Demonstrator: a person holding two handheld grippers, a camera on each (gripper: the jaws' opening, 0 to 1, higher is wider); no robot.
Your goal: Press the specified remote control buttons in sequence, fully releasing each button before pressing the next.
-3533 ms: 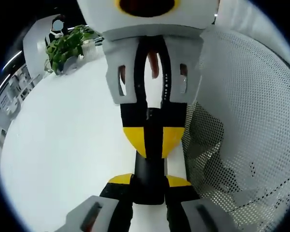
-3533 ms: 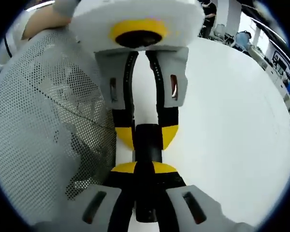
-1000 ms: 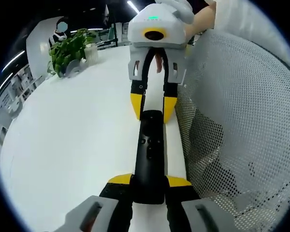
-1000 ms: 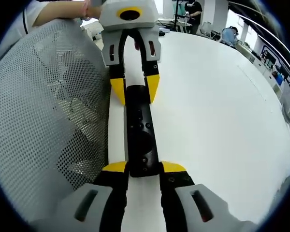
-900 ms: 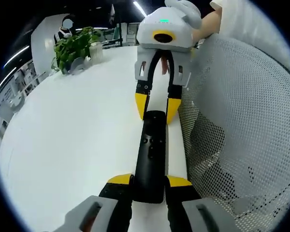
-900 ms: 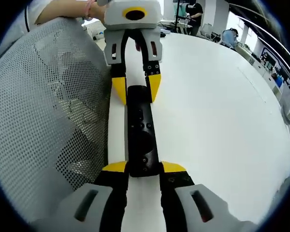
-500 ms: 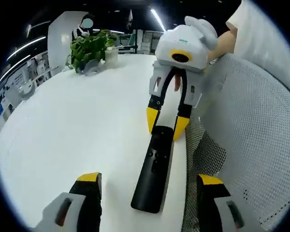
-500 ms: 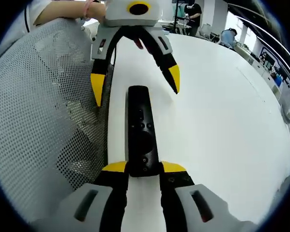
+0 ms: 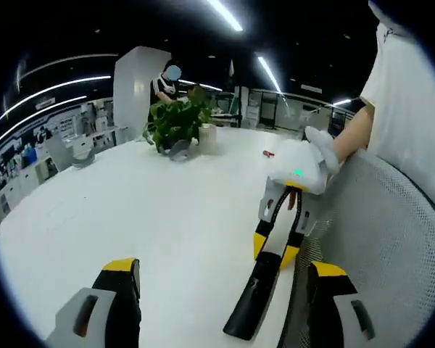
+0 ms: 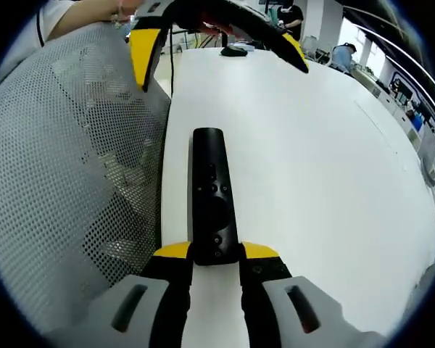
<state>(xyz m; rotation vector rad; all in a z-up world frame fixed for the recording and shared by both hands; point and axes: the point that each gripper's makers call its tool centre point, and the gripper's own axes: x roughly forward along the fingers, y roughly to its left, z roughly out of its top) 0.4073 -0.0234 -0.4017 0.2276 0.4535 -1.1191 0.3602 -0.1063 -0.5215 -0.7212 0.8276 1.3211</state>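
Black remote control (image 10: 213, 210) lies flat on the white table (image 10: 326, 167), long axis pointing away from the right gripper (image 10: 212, 255), right beside the edge of a white perforated mesh chair back (image 10: 65, 167). Right gripper's yellow-tipped jaws are clamped on the near end of the remote, one tip on each side, both touching it. Buttons face up, a round pad near the middle of the remote and small buttons above and below it; labels too small to read. In the left gripper view the same remote (image 9: 255, 293) lies at a slant on the table (image 9: 152, 210), and the right gripper (image 9: 275, 251) pinches its far end, held by a person's gloved hand (image 9: 315, 141) with a bare forearm and white sleeve behind. Left gripper (image 9: 221, 279) is released, jaws spread wide, yellow tips well apart on either side of the remote and not touching it; it hangs above the table clear of the remote. In the right gripper view the left gripper (image 10: 217, 32) shows at the top, jaws splayed wide, off the remote's far end. Mesh chair back (image 9: 380, 246) sits just right of the remote in the left gripper view. Farther down the table are a potted green plant (image 9: 175, 125), a white cup (image 9: 207, 138) just beside it, and a small red thing (image 9: 268, 153). A dark small object (image 10: 234, 51) lies on the table far beyond the remote in the right gripper view. Office background, ceiling strip lights, people standing far off.
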